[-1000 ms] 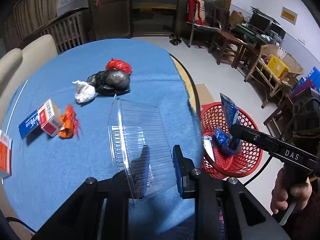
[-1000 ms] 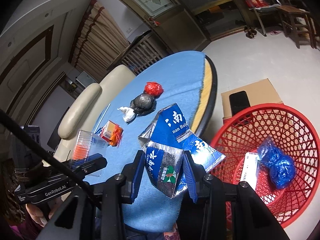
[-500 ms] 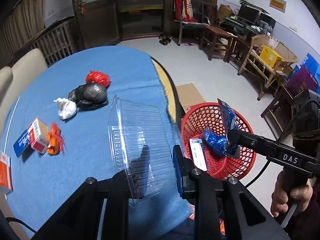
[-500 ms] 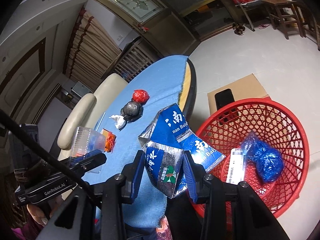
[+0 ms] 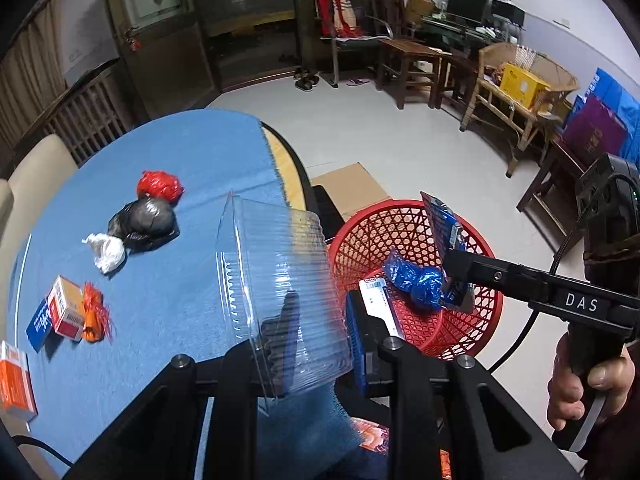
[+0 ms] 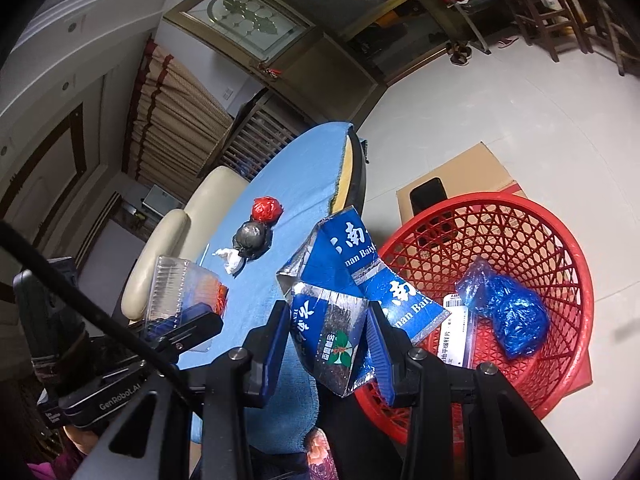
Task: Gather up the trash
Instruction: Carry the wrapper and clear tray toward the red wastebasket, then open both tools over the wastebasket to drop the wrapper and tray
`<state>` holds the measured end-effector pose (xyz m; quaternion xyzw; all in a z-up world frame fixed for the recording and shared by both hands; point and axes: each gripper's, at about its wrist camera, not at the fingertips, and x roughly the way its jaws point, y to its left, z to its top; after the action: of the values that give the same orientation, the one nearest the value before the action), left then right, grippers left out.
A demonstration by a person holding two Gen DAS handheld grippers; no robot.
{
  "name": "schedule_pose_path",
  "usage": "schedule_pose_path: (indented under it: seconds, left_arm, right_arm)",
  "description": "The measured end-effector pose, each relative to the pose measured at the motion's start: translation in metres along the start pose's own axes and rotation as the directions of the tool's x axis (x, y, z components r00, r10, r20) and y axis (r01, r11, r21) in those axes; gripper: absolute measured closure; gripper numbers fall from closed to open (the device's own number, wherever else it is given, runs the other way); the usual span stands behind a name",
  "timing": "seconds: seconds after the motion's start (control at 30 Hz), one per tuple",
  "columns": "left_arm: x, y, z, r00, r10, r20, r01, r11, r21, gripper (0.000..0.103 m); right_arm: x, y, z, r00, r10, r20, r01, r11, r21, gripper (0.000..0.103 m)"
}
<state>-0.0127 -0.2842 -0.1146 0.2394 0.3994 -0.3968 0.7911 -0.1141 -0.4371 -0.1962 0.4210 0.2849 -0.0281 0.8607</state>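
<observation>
My left gripper (image 5: pixel 316 344) is shut on a clear ribbed plastic container (image 5: pixel 280 280), held at the table's right edge beside the red mesh basket (image 5: pixel 486 312). My right gripper (image 6: pixel 330 344) is shut on a flattened blue carton (image 6: pixel 344 280) with white characters, held over the basket's rim (image 6: pixel 560 232). The left wrist view also shows that right gripper (image 5: pixel 456 280) with the blue carton (image 5: pixel 444 228) above the basket. A blue crumpled bag (image 6: pixel 504 308) and a white packet (image 6: pixel 456 332) lie inside the basket.
On the blue tablecloth (image 5: pixel 160 300) lie a red bag (image 5: pixel 160 185), a black bag (image 5: pixel 146 222), white crumpled plastic (image 5: pixel 106 252), a small box with an orange wrapper (image 5: pixel 66 312) and an orange box (image 5: pixel 14 384). A cardboard box (image 6: pixel 460 176) sits behind the basket.
Both grippers have moved to the right, away from the table and toward the basket, each keeping its hold. The carton now hangs over the basket's rim.
</observation>
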Motion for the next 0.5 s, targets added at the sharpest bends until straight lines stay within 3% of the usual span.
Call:
schedule_pose_path:
  seconds: [0.5]
  left_arm:
    - [0.012, -0.026, 0.007, 1.0, -0.012, -0.01, 0.013, 0.997, 0.081, 0.079]
  right_arm:
    - [-0.024, -0.025, 0.007, 0.999, 0.002, 0.034, -0.004, 0.998, 0.068, 0.061]
